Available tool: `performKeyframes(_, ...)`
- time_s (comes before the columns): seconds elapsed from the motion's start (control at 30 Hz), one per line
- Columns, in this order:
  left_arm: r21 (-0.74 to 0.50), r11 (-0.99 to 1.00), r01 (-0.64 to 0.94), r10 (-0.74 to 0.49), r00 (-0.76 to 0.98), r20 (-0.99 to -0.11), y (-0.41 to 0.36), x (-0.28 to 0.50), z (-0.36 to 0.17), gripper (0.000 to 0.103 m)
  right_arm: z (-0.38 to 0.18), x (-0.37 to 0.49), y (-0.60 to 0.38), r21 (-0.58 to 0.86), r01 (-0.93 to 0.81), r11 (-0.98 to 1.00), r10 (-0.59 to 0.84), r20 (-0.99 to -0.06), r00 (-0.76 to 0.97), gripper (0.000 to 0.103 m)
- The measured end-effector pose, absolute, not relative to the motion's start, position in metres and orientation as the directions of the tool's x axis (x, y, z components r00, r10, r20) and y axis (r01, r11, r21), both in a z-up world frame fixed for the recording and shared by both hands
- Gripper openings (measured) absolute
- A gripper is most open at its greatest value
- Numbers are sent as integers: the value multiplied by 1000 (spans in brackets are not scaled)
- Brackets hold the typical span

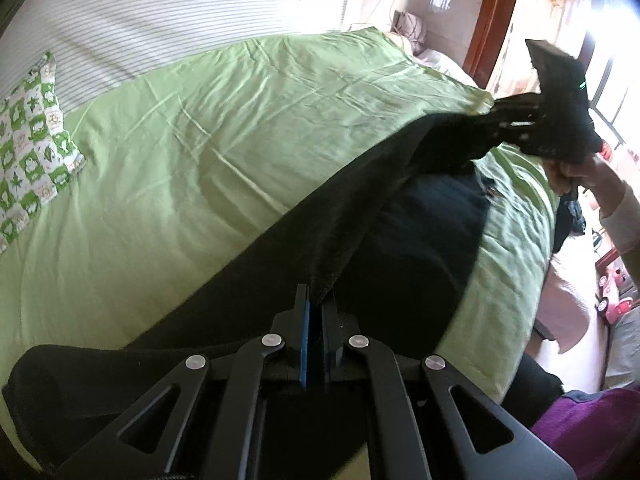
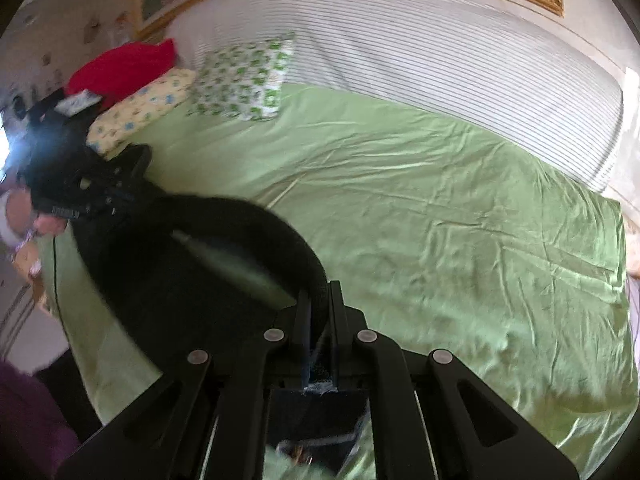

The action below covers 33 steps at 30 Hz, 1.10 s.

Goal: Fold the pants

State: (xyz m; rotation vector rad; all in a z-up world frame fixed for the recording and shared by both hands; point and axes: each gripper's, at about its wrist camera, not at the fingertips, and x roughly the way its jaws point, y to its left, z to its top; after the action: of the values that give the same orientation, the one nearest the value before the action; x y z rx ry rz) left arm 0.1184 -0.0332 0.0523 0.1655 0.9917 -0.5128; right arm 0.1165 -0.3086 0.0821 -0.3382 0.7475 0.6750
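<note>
My left gripper is clenched on an edge of the black pants — my right gripper grips another edge (cloth pinched between its fingers). The pants hang stretched between them over the green sheet.

The right gripper is clamping an edge of the black pants between its closed fingers, holding the cloth above the green bedsheet. The pants are stretching away to the left, where the left gripper is gripping their far end. Beyond the pants, a frog-print pillow, a yellow pillow and a red cushion are lying against the striped headboard.
</note>
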Motion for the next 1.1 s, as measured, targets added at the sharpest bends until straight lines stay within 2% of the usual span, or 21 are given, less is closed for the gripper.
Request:
performKeyframes(0.23,-113,852,510,-356,408,-841,-46,86,37,2,58,92,-326,-101,-673,732,375,-766,523,8)
performKeyframes(0.37,-124,854,506,-356,392,-848,-52,74,27,2,53,81,-322,-181,-681,709,325,-773,544,8)
performKeyframes(0.6,-141,855,499,-349,351,-869,-60,68,-1,5,19,80,-324,-182,-673,717,260,-826,500,8)
performKeyframes(0.63,-140,861,490,-338,345,-876,-60,69,-7,6,17,79,-324,-186,-665,723,262,-817,514,10)
performKeyframes(0.67,-147,869,473,-330,331,-884,-60,71,-15,10,19,77,-326,-174,-652,738,276,-804,526,13)
performKeyframes(0.7,-156,873,461,-332,328,-885,-58,71,-17,11,21,77,-328,-148,-638,755,282,-807,520,25)
performKeyframes(0.73,-168,876,452,-339,330,-881,-56,69,-18,12,23,78,-331,-122,-621,774,282,-812,511,44)
performKeyframes(0.8,-189,883,430,-355,347,-868,-50,64,-13,17,30,72,-335,-105,-591,800,285,-800,528,53)
performKeyframes(0.87,-212,890,403,-370,368,-853,-42,57,-6,32,40,59,-339,-75,-579,812,320,-772,549,53)
performKeyframes(0.93,-224,899,375,-374,396,-839,-33,52,0,41,49,49,-338,-8,-572,821,382,-736,559,53)
performKeyframes(1.1,-232,931,283,-343,455,-822,-5,38,12,41,52,44,-310,162,-582,797,519,-675,524,54)
